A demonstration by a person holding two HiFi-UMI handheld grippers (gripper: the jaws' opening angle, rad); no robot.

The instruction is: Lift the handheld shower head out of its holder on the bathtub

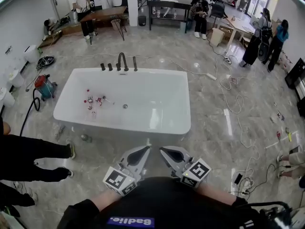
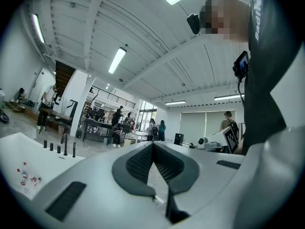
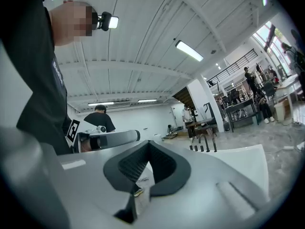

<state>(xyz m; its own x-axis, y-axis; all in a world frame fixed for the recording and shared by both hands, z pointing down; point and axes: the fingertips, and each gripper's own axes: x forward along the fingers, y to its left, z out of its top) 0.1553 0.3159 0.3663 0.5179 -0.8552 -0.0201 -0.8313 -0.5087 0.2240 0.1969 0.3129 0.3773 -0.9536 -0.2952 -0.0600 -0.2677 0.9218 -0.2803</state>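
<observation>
The white bathtub [image 1: 181,99] stands mid-floor ahead of me. On its far rim stand two black knobs, a curved black faucet [image 1: 123,61] and the slim upright handheld shower head [image 1: 135,63] in its holder. My left gripper [image 1: 147,147] and right gripper [image 1: 162,149] are held close to my body, well short of the tub's near rim, pointing level, tips nearly together. Both are shut with nothing between the jaws. In the left gripper view the left gripper [image 2: 153,146] points past the shower head [image 2: 74,149]. In the right gripper view the right gripper [image 3: 149,143] has the shower head [image 3: 214,144] to its right.
Small red and white items [image 1: 93,101] lie inside the tub at its left end. A red vacuum [image 1: 45,86] with a black hose sits left of the tub. A person's legs in black [image 1: 33,151] stand at near left. Cables [image 1: 238,123] trail over the floor at right.
</observation>
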